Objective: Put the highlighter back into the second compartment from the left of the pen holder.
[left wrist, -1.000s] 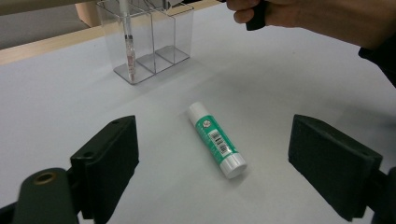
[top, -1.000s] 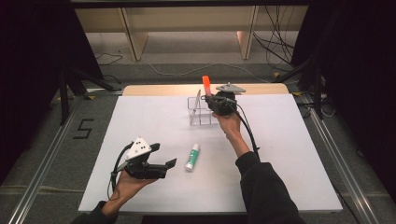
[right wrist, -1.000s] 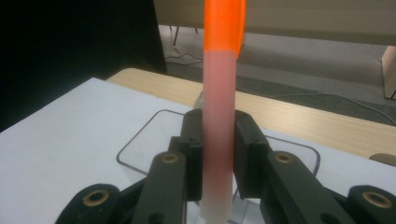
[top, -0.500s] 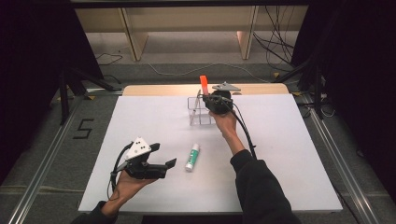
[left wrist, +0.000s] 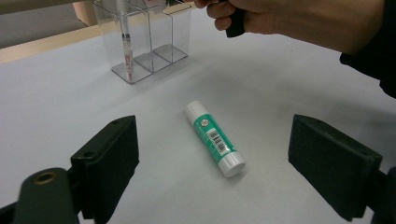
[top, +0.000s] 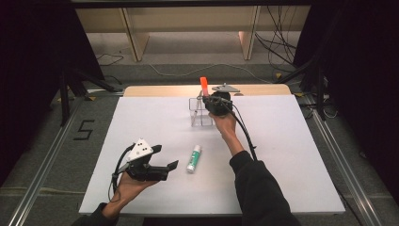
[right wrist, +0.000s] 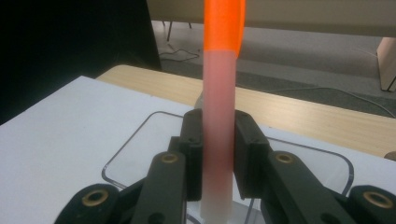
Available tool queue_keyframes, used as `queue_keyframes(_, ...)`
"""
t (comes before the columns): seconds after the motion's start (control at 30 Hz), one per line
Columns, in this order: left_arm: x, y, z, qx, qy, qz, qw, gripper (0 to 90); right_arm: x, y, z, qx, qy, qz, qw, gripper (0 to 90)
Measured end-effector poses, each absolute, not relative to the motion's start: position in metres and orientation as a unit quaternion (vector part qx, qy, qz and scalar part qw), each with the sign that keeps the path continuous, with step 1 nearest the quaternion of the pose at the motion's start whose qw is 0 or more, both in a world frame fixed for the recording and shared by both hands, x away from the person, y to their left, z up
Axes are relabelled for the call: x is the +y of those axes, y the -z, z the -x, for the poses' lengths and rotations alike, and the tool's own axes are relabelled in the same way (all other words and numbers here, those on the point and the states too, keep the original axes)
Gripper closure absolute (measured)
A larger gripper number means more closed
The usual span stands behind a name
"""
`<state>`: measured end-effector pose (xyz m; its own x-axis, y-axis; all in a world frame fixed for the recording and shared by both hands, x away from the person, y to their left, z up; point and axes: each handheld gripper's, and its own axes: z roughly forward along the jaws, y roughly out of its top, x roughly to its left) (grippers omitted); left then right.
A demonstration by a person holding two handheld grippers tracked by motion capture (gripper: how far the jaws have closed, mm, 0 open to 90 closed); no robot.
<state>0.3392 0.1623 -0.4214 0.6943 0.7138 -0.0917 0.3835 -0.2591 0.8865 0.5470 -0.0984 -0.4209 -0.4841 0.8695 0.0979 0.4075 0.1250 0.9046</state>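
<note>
A pen with an orange cap stands upright, and my right gripper is shut on its pale barrel just above a clear plastic organizer. In the left gripper view the pen's lower end reaches down inside one end compartment of the organizer. A green and white glue stick lies flat on the white board. My left gripper rests open to the left of it, and the glue stick lies ahead between the wide-apart jaws, untouched.
The white board covers the table, with a wooden edge at the back. The organizer's rim curves below my right gripper. The right hand and sleeve reach across behind the glue stick.
My right gripper has shifted slightly left and down with the pen, over the organizer. The left gripper and the glue stick have stayed put.
</note>
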Motion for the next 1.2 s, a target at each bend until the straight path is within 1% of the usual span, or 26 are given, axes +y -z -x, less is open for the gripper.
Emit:
queue_keyframes(0.57, 0.162, 0.421, -0.339, 0.351, -0.166, -0.776, 0.497, 15.9, -0.096, 0.429, -0.551, 0.720, -0.471, -0.453, 0.234, 76.0)
queue_keyframes(0.6, 0.162, 0.420, -0.339, 0.348, -0.168, -0.778, 0.495, 15.8, -0.096, 0.430, -0.551, 0.721, -0.473, -0.449, 0.232, 67.9)
queue_keyframes(0.63, 0.162, 0.420, -0.339, 0.350, -0.168, -0.777, 0.497, 15.8, -0.095, 0.429, -0.551, 0.722, -0.474, -0.449, 0.229, 62.9)
queue_keyframes(0.7, 0.163, 0.420, -0.339, 0.350, -0.167, -0.776, 0.498, 15.8, -0.096, 0.427, -0.549, 0.723, -0.474, -0.449, 0.225, 57.0)
queue_keyframes(0.77, 0.163, 0.420, -0.339, 0.350, -0.167, -0.776, 0.498, 15.8, -0.098, 0.424, -0.548, 0.723, -0.476, -0.447, 0.225, 54.3)
queue_keyframes(0.87, 0.163, 0.420, -0.339, 0.350, -0.166, -0.776, 0.497, 15.9, -0.102, 0.416, -0.544, 0.723, -0.476, -0.447, 0.226, 42.6)
queue_keyframes(0.9, 0.162, 0.420, -0.338, 0.350, -0.168, -0.776, 0.497, 15.8, -0.104, 0.414, -0.543, 0.724, -0.477, -0.445, 0.225, 40.1)
queue_keyframes(0.97, 0.162, 0.420, -0.339, 0.351, -0.167, -0.776, 0.496, 15.8, -0.107, 0.408, -0.539, 0.725, -0.476, -0.445, 0.224, 36.8)
queue_keyframes(1.03, 0.162, 0.420, -0.339, 0.352, -0.166, -0.776, 0.496, 15.8, -0.111, 0.403, -0.535, 0.730, -0.479, -0.438, 0.213, 34.1)
queue_keyframes(1.17, 0.161, 0.421, -0.339, 0.353, -0.165, -0.780, 0.490, 15.8, -0.113, 0.394, -0.526, 0.739, -0.482, -0.422, 0.207, 31.7)
queue_keyframes(1.2, 0.161, 0.421, -0.339, 0.353, -0.165, -0.780, 0.490, 15.8, -0.113, 0.387, -0.518, 0.745, -0.482, -0.412, 0.205, 30.9)
